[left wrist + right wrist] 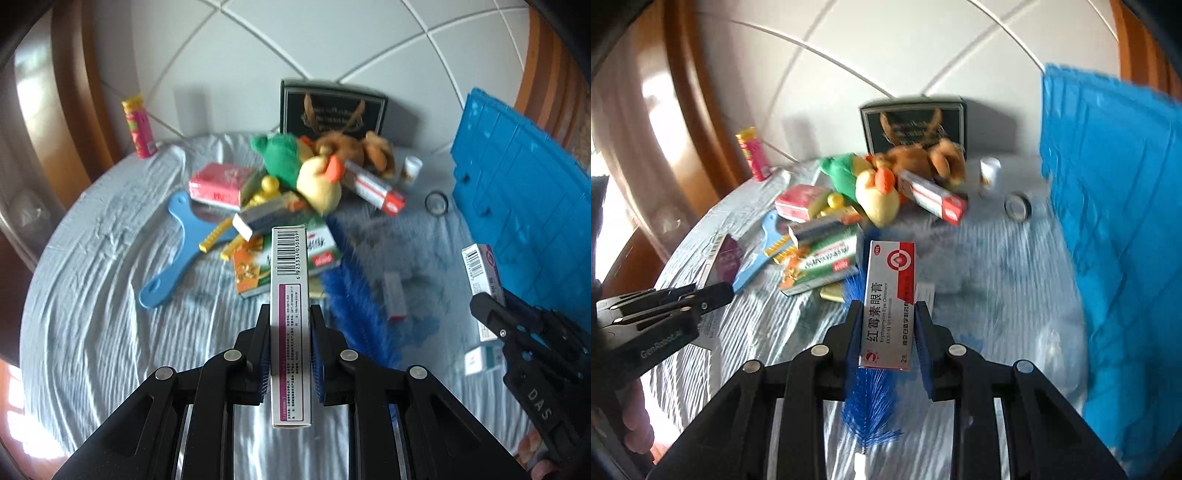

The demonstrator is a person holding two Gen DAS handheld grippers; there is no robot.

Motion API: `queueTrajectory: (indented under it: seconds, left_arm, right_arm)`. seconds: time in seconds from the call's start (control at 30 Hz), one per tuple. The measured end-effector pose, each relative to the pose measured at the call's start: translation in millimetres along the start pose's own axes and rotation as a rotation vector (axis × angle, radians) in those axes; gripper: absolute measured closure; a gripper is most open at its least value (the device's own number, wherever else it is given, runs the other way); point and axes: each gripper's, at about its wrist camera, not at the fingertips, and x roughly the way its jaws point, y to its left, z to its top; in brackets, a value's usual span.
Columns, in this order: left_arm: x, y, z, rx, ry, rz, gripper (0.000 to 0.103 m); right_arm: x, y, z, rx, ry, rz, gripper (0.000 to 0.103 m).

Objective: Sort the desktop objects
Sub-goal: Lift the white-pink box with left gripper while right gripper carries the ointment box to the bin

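Gripping: left gripper (290,325) jaws clamp barcoded box (290,295) | right gripper (889,321) jaws clamp ointment box (890,295) | blue crate (524,206) beside toy pile (314,166)

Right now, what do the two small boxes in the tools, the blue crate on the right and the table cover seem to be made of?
White and purple barcode box in the left tool: thin printed card, sharp folded edges. Red and white ointment box in the right tool: glossy card, light sheen. Blue ribbed crate: probably moulded plastic, going by its ribs. Pale grey table cover: thin sheet, fabric or plastic, finely wrinkled.
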Motion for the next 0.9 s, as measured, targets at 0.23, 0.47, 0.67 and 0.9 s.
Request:
queueTrajectory:
  seconds: [0.23,0.47,0.67,0.9]
  left_arm:
    - [-41,-14,15,0.02,-0.086,-0.024,0.085]
    - [-72,-25,25,0.055,-0.15,-0.082,0.085]
    - [-98,-54,35,0.092,-0.188,-0.152,0.085]
    - [-130,-125,47,0.158,-0.256,-0.229,0.085]
  right_arm:
    - [-45,8,22,-0.064,-0.077,-0.014,0.076]
    - [-98,21,41,-0.107,-0.163,-0.112,0.076]
    - [-148,15,49,-0.119,-0.233,-0.223,0.076]
    - [-204,-42,50,-0.045,-0.304,-0.328,0.076]
